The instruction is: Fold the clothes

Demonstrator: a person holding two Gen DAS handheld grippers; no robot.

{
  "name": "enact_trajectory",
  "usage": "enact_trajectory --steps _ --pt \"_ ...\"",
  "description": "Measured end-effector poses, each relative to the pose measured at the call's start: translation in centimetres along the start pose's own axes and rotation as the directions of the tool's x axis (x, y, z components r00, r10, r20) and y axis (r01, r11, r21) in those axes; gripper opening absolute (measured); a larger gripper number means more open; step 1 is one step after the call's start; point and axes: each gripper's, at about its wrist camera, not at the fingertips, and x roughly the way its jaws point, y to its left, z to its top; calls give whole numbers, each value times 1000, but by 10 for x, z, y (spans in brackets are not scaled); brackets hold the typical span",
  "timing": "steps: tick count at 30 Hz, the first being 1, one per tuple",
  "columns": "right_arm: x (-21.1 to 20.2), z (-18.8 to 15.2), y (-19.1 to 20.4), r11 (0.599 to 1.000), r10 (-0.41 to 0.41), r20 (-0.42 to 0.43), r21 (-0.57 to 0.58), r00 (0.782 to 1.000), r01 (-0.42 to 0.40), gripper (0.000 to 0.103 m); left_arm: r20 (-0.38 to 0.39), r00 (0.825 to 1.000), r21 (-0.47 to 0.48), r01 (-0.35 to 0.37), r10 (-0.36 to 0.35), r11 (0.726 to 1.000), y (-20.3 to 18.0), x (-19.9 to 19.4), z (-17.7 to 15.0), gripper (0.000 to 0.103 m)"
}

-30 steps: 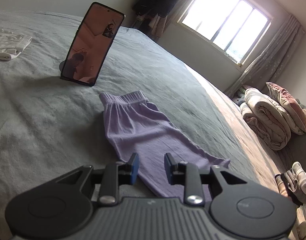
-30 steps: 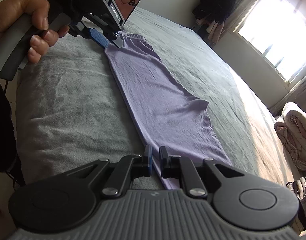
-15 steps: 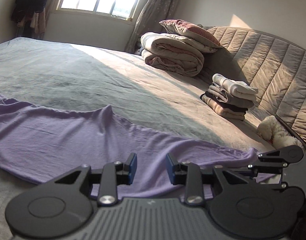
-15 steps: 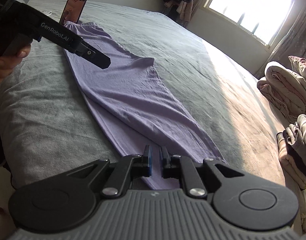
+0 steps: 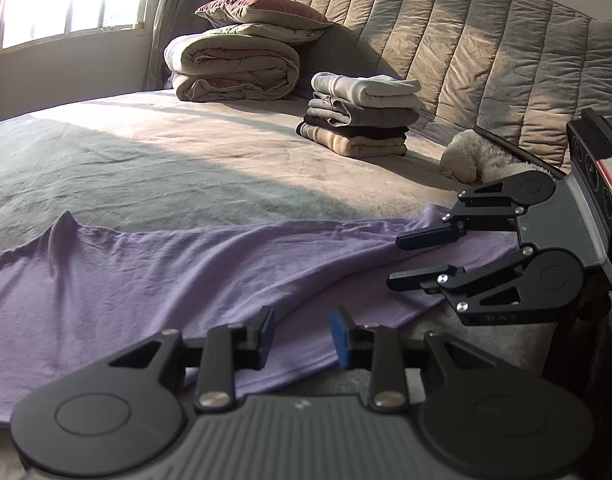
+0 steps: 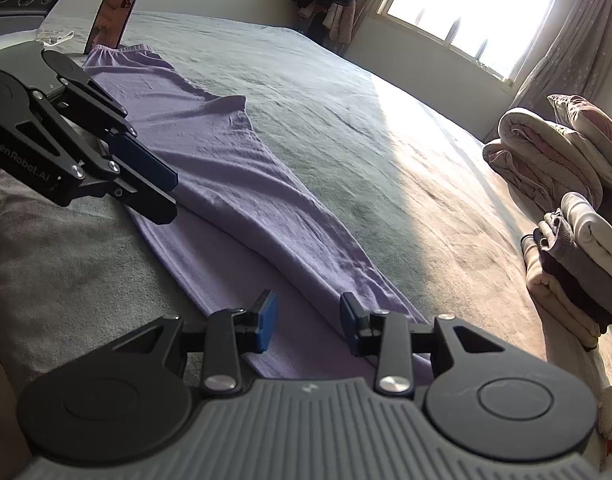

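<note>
Purple trousers (image 6: 233,184) lie along the grey bed, folded lengthwise, waistband far by the phone and leg ends near me. My right gripper (image 6: 308,324) is open just above the leg hems, with nothing between its fingers. In the left wrist view the same trousers (image 5: 145,280) stretch across the frame. My left gripper (image 5: 301,336) hangs open over the near edge of the cloth, around mid-leg. The right gripper (image 5: 396,262) appears there at the right, open over the hem end. The left gripper (image 6: 173,196) shows at the left of the right wrist view, open.
A stack of folded clothes (image 5: 362,120) sits near the padded headboard (image 5: 486,60), with a rolled duvet and pillow (image 5: 233,68) behind it and a white plush toy (image 5: 466,156) beside it. A phone (image 6: 113,16) stands upright past the waistband. The bed's edge runs along the near side.
My right gripper has opened and let go of the leg hem. The left gripper swung away from the waistband end and now faces the headboard, close to the right gripper.
</note>
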Motion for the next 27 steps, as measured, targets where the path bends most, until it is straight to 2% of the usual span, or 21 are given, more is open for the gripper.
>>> enact_trajectory --steps 11,14,16,17,19,21,27 --pt "10 -9 -31 995 72 -34 67 997 -70 38 -49 999 11 16 -15 1000 8 21 1 32" --pt "16 -11 -35 995 70 -30 68 997 -68 29 -49 999 0 18 -18 1000 11 24 3 31" --pt "18 -10 -37 996 60 -32 63 998 -57 12 -47 999 -5 8 -9 1000 12 24 3 30" --pt "18 -10 -38 996 57 -32 66 998 -55 8 -45 999 -8 3 -4 1000 12 24 3 28" --pt "14 -10 -44 994 70 -20 91 997 -68 2 -43 999 -13 -6 6 1000 13 24 4 17" --pt "8 -11 -49 990 86 -5 114 996 -85 1 -38 999 -21 -15 14 1000 16 23 4 3" --pt "-13 -16 -60 979 119 39 160 992 -124 0 0 999 -28 43 -43 999 16 9 4 0"
